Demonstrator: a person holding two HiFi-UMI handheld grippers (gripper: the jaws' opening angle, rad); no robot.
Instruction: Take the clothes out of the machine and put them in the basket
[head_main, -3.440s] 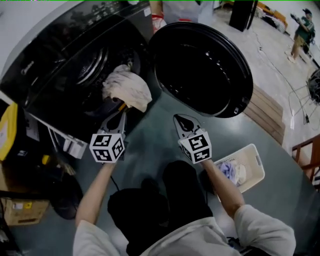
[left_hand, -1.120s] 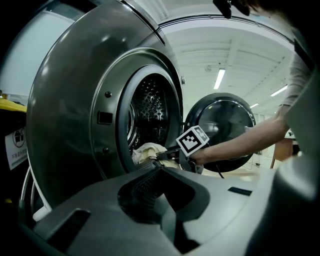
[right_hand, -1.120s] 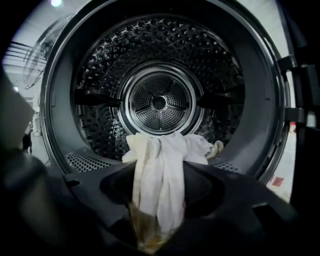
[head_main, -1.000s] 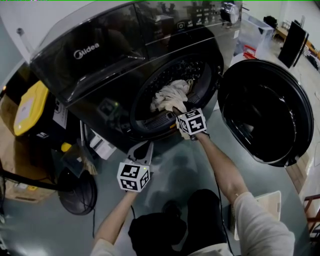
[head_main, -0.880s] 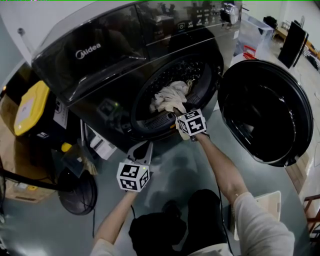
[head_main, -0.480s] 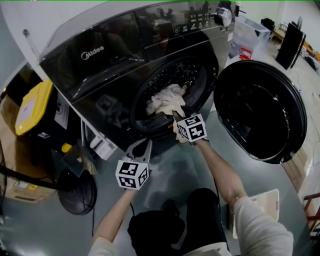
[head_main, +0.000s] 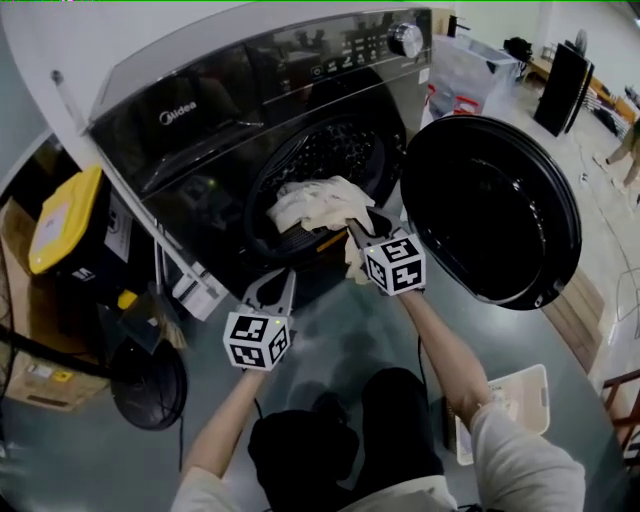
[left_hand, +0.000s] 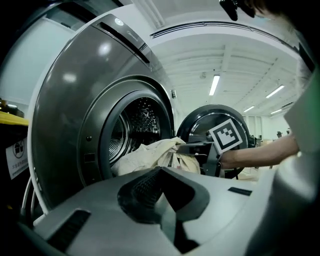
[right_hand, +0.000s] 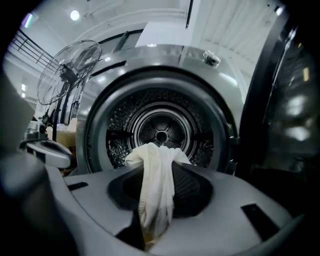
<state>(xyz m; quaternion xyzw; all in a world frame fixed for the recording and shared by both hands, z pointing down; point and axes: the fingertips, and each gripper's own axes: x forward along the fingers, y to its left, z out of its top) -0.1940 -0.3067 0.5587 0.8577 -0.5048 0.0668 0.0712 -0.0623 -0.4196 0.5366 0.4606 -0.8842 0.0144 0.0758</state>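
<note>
Cream-coloured cloth (head_main: 318, 203) hangs half out of the black front-loading washing machine (head_main: 190, 120) as a person, seen from above, works two hand-held grippers at its open mouth. The right gripper (head_main: 356, 230) has the garment: its fingers have just been closing and now pinch a bunched fold of the fabric, with a short tail drooping beneath them. The rest of the piece is draped over the lower lip of the drum opening (head_main: 300, 165), so it is gripped but not yet clear of the machine.

The left gripper (head_main: 280, 277) hovers lower and nearer the person, in front of the machine and well apart from the cloth. Its fingers are pressed together with nothing between them.

The round door (head_main: 490, 210) stands swung wide to the right. The white basket (head_main: 535, 378) sits on the grey floor (head_main: 590, 330) behind the person's right arm, partly hidden by the sleeve, so what it holds cannot be told.

Judged from these views, the job is mid-course. The garment has been caught, but it has yet to be carried round and dropped in the basket. Looking along the right gripper, the perforated drum behind the cloth shows bare metal, though its floor is masked by the gripper, so more laundry may remain.
</note>
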